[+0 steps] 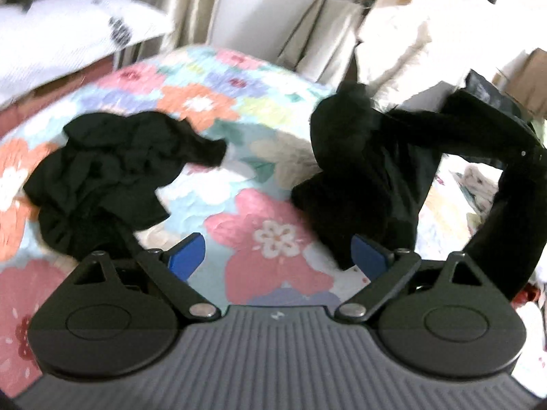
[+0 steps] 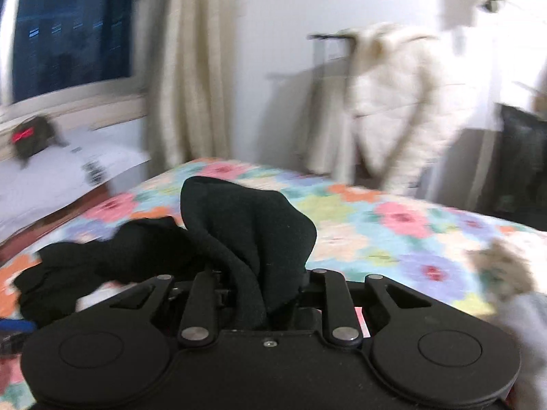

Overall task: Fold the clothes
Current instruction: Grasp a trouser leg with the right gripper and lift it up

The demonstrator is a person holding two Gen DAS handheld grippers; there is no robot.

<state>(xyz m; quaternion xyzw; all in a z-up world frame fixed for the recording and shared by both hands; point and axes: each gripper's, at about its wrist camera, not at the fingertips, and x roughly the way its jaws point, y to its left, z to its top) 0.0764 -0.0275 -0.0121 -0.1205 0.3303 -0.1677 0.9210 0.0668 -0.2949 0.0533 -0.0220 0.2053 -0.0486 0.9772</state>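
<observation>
Clothes first: through my left wrist camera I see a crumpled black garment (image 1: 112, 171) lying on the bed (image 1: 273, 212), toward the left edge of its floral cover. A second black garment (image 1: 369, 171) hangs bunched above the right side of the bed, its lower end reaching down close to the cover, just beyond the right blue pad (image 1: 367, 256) of my left gripper (image 1: 277, 256). That gripper's fingers stand wide apart with nothing between them, only the pink flower print of the cover showing in the gap. At the right edge a black sleeve (image 1: 506, 212) runs up toward the hanging garment. Behind the bed I see a pale curtain (image 1: 191, 10) and a white coat (image 1: 403, 41), both blurred.

Through my right wrist camera, my right gripper (image 2: 263, 294) is closed on the hanging black garment (image 2: 253, 235), whose cloth rises in a peaked fold out of the pinched fingers. The crumpled garment (image 2: 102, 259) lies to the left of it on the bed (image 2: 393, 235), toward the left edge. Farther back I make out a dark window (image 2: 75, 30), the curtain (image 2: 191, 68) and the white coat (image 2: 400, 102) hanging by the wall, all smeared by motion.
</observation>
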